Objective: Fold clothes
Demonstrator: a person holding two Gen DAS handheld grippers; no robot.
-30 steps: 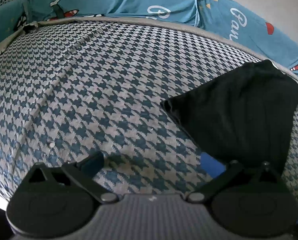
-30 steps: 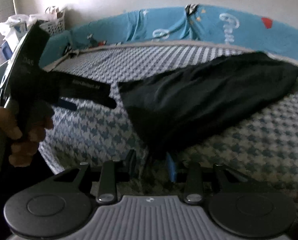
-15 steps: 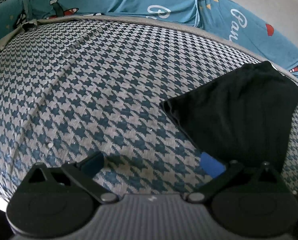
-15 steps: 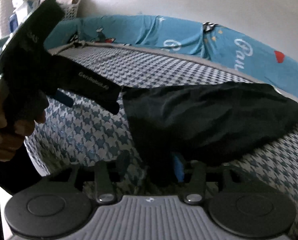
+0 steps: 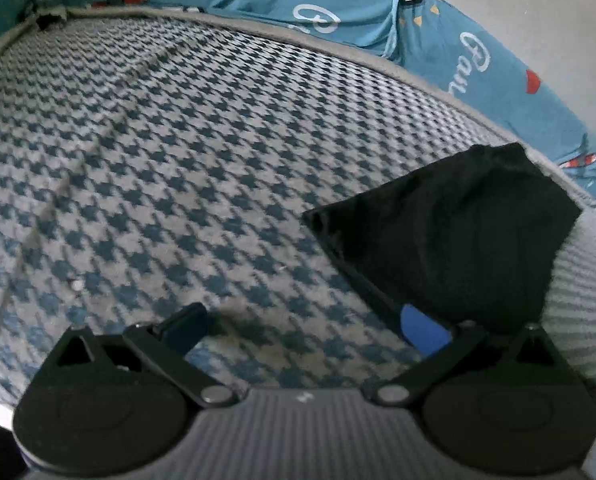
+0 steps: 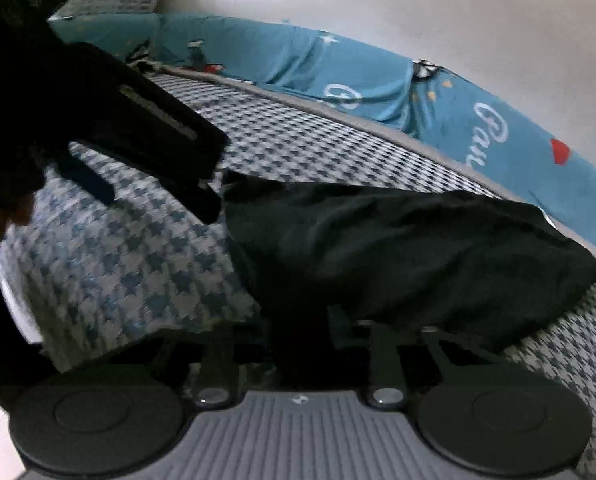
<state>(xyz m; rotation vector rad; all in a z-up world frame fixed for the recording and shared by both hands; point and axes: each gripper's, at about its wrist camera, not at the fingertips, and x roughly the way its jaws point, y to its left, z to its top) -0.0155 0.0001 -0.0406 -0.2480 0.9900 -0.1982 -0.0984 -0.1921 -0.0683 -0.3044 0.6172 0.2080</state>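
A black garment [image 5: 450, 240] lies on the houndstooth bed cover [image 5: 177, 160], folded into a rough wedge with one corner pointing left. My left gripper [image 5: 306, 320] is open wide just above the cover; its blue right pad [image 5: 422, 326] sits at the garment's near edge. From the right wrist view the garment [image 6: 398, 248] stretches away to the right, and my right gripper [image 6: 298, 324] is shut on its near corner, the cloth bunched between the fingers. The left gripper [image 6: 157, 204] appears there too, open, close to the garment's left corner.
A teal printed bumper [image 5: 378, 24] runs along the bed's far edge in front of a white wall [image 6: 418, 12]. A person's hand [image 6: 1, 216] holds the left gripper at the bed's near left edge. The houndstooth cover [image 6: 117, 260] lies bare to the garment's left.
The right gripper has tilted and drawn the garment's near corner up and toward me. The left gripper has moved nearer to the garment's left corner and stays open.
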